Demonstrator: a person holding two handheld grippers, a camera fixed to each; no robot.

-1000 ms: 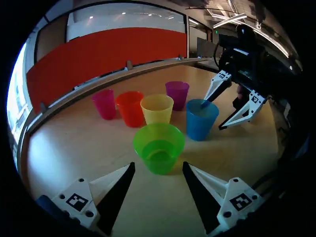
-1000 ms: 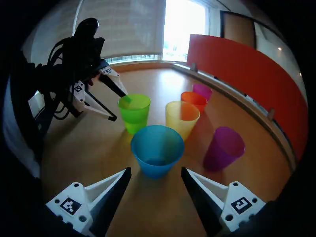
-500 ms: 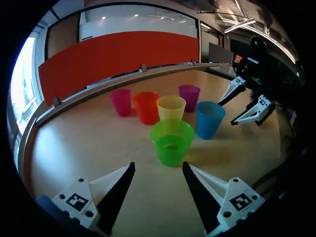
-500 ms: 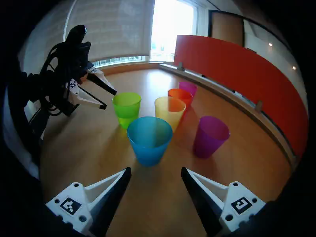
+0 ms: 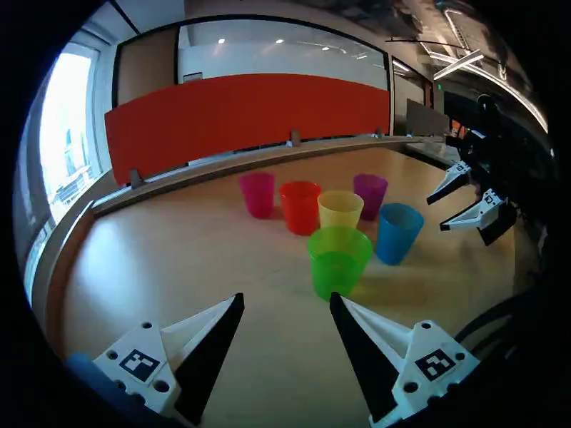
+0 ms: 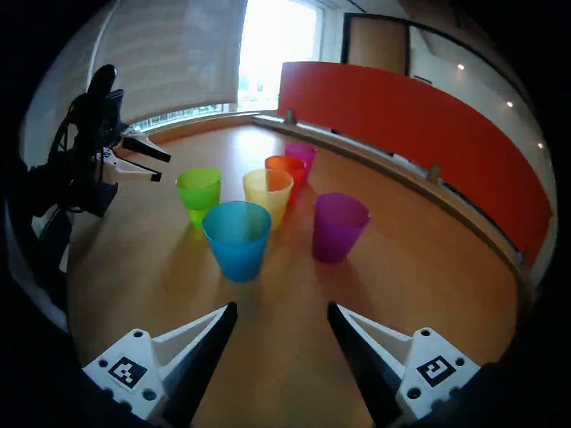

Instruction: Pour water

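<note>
Wood is making up the table (image 5: pixel 143 250). The green cup (image 5: pixel 340 261) is standing on it near the left gripper (image 5: pixel 285 298), whose fingers are sitting wide apart and holding nothing. The right gripper (image 6: pixel 280 307) is facing the blue cup (image 6: pixel 236 239), also wide and empty. The yellow cup (image 5: pixel 340 209), orange cup (image 5: pixel 300 207), pink cup (image 5: pixel 258 194) and purple cup (image 5: pixel 370 195) are standing close behind them.

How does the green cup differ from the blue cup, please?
The green cup is green, the blue cup blue. The green cup stands nearest the left tongs, the blue cup nearest the right tongs. Both stand upright, alike in shape, ungripped.
</note>
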